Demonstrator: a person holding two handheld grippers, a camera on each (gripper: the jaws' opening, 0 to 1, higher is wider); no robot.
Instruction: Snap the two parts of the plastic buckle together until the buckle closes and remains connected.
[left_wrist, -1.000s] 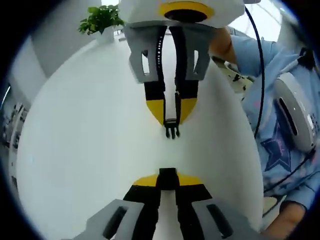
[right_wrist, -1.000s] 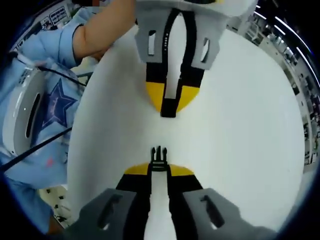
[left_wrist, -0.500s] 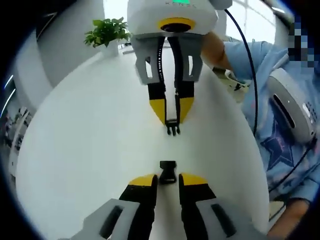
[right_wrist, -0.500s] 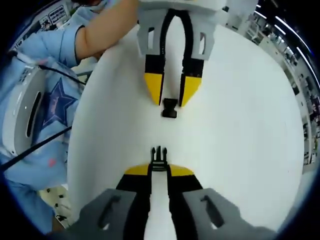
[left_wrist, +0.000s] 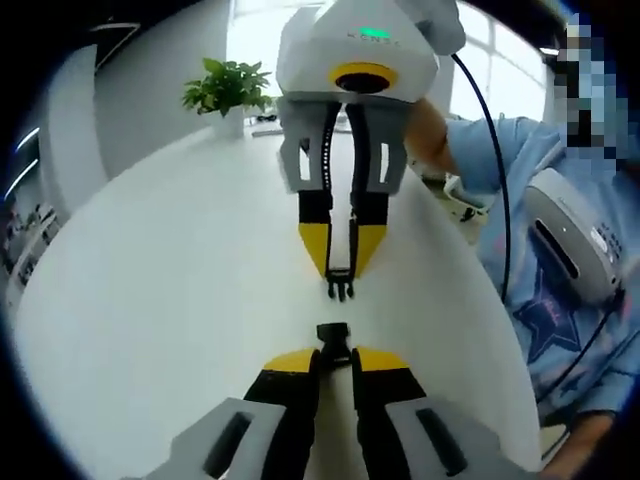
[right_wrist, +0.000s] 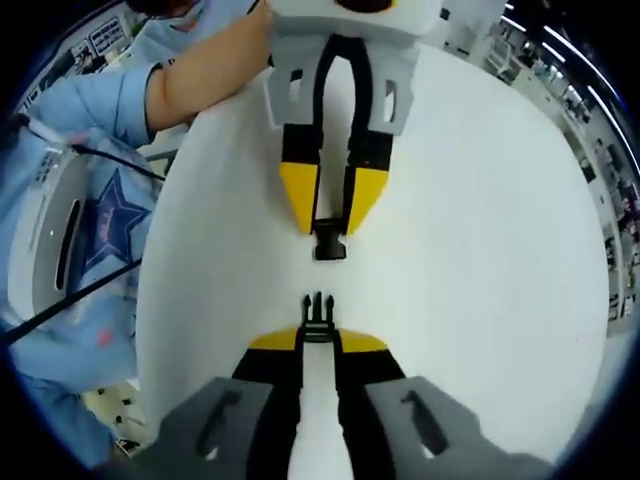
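Note:
The black socket half of the buckle (left_wrist: 335, 338) rests at the tips of my left gripper (left_wrist: 335, 354), whose yellow-tipped jaws have drawn in on its rear end; most of it pokes out ahead of them. From the right gripper view the same socket half (right_wrist: 330, 241) sits just beyond the left gripper (right_wrist: 331, 222). My right gripper (right_wrist: 318, 336) is shut on the pronged half (right_wrist: 318, 308), which has a white strap behind it. The prongs (left_wrist: 340, 287) point at the socket across a small gap, over the white table (left_wrist: 160, 290).
A potted plant (left_wrist: 228, 88) stands at the table's far end. A person in a blue star-printed sleeve (right_wrist: 95, 220) sits along one table edge, with a white rounded device (left_wrist: 575, 245) and a black cable (left_wrist: 500, 170) beside them.
The left gripper opened and set the socket half down, then closed back on its rear end. The two halves have come closer together.

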